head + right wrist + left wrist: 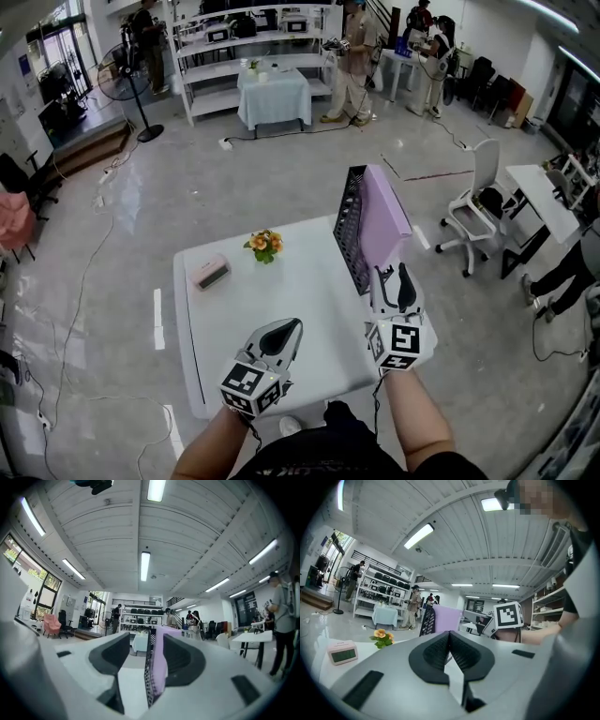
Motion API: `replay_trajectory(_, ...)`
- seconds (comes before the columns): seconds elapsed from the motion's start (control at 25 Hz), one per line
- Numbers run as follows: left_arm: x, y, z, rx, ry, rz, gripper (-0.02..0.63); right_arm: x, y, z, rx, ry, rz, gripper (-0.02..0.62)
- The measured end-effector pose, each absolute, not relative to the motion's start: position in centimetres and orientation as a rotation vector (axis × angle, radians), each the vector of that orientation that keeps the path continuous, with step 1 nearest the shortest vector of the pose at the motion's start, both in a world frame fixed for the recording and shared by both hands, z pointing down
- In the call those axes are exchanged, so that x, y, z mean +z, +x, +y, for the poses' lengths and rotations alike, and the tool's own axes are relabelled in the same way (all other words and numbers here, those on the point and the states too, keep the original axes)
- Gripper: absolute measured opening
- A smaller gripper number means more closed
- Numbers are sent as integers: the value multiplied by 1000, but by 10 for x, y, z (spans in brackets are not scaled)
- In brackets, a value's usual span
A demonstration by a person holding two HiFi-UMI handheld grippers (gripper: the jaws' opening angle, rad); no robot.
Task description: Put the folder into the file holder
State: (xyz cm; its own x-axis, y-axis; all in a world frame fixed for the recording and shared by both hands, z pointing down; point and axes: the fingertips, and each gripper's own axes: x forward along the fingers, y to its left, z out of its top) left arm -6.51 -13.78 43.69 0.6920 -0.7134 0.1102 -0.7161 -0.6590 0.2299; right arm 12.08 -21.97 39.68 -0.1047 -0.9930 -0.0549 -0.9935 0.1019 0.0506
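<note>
A black mesh file holder [349, 230] stands on the white table [281, 300] at its right side, with the purple folder [382, 220] upright inside it. My right gripper [394, 279] sits at the holder's near end, open. In the right gripper view the holder [149, 677] and folder [160, 667] line up with the gap between the jaws of the right gripper [146, 639], and the left pad stands clear of them. My left gripper [286, 333] hovers over the table's front, shut and empty; its own view shows the left gripper [450, 634] with pads together.
A pink desk clock [210, 273] and a small pot of flowers [264, 245] sit on the table's far left half. A white office chair [478, 202] stands to the right of the table. People and shelving are far across the room.
</note>
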Motion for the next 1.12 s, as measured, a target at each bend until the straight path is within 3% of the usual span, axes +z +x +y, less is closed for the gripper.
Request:
replay_trajectory(0.48, 442, -109, -92, 3, 2629, -1181, 3, 399, 29, -137, 130, -1824, 2591, 206)
replay_trajectory(0.64, 436, -117, -88, -32, 2607, -1229, 3, 395, 12, -121, 144, -1733, 2666, 168)
replay_trajectory(0.84, 427, -114, -80, -43, 2600, -1307, 3, 389, 10, -105, 200, -1639, 2743, 2)
replay_trajectory(1.12, 430, -80, -67, -49, 2525, -1424, 3, 396, 38, -88, 157, -1475, 2830, 0)
